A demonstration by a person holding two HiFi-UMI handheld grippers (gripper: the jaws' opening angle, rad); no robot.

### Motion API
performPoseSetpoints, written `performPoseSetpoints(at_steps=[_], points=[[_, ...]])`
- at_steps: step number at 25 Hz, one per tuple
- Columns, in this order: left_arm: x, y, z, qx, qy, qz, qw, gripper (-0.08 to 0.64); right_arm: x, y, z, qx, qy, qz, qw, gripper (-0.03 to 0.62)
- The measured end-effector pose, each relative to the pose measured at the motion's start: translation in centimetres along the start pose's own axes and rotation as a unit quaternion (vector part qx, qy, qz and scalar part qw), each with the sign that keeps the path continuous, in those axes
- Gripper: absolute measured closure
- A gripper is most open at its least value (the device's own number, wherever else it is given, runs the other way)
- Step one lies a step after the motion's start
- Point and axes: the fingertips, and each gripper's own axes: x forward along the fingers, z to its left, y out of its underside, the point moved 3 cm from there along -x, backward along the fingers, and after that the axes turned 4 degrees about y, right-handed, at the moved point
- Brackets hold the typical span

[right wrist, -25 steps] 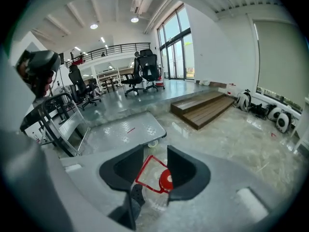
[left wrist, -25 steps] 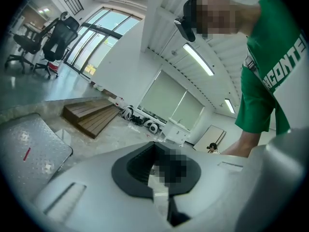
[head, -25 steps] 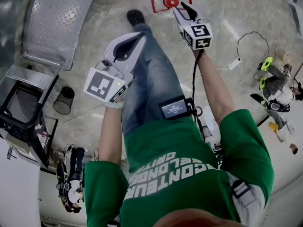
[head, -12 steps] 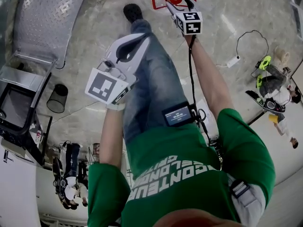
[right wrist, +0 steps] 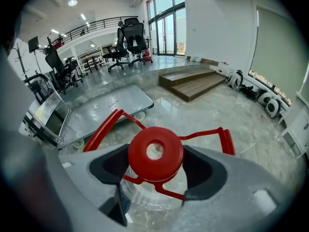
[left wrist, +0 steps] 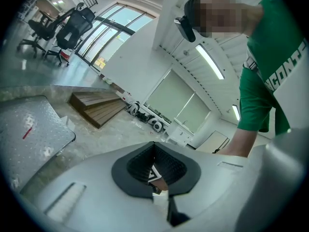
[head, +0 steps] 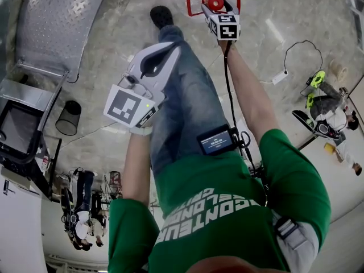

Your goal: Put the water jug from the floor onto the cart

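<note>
Big change here was the right tongs (head: 216, 8). A second before, they'd been hanging above the jug (head: 214, 1) with the jaws only partway apart. Now they'd dropped right down over it and the jaws had swung as wide as they go. In the right gripper view those tongs (right wrist: 155, 167) straddled the red cap (right wrist: 155, 152), one pad either side. They didn't look to be squeezing it yet though, so nothing was actually held. The jug hadn't budged: it stood upright on the floor (head: 114, 118) inside a red square (head: 188, 3), just past the person's shoe (head: 161, 16). The left tongs (head: 165, 50) were basically idle, up by the person's leg and barely lower than before. In the left gripper view those tongs (left wrist: 154, 170) had their pads meeting at the tips with nothing in them. The cart (head: 54, 21) sat well apart from the jug, off to the left in the head view. So the reach looked pretty much done and the grab was probably next: close in under the cap, then lift. The whole carry to the cart was still to come, and a jug hanging by its neck could swing or slip.
</note>
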Motion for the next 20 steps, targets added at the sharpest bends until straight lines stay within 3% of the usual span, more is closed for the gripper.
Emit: performPoseSetpoints(at_steps=[20], points=[[0.8,1.1,-0.8,-0.011,0.009,0.014,0.9998,0.546,1.0,0.4,-0.7,0.009,0.004,0.013,1.000,0.287]])
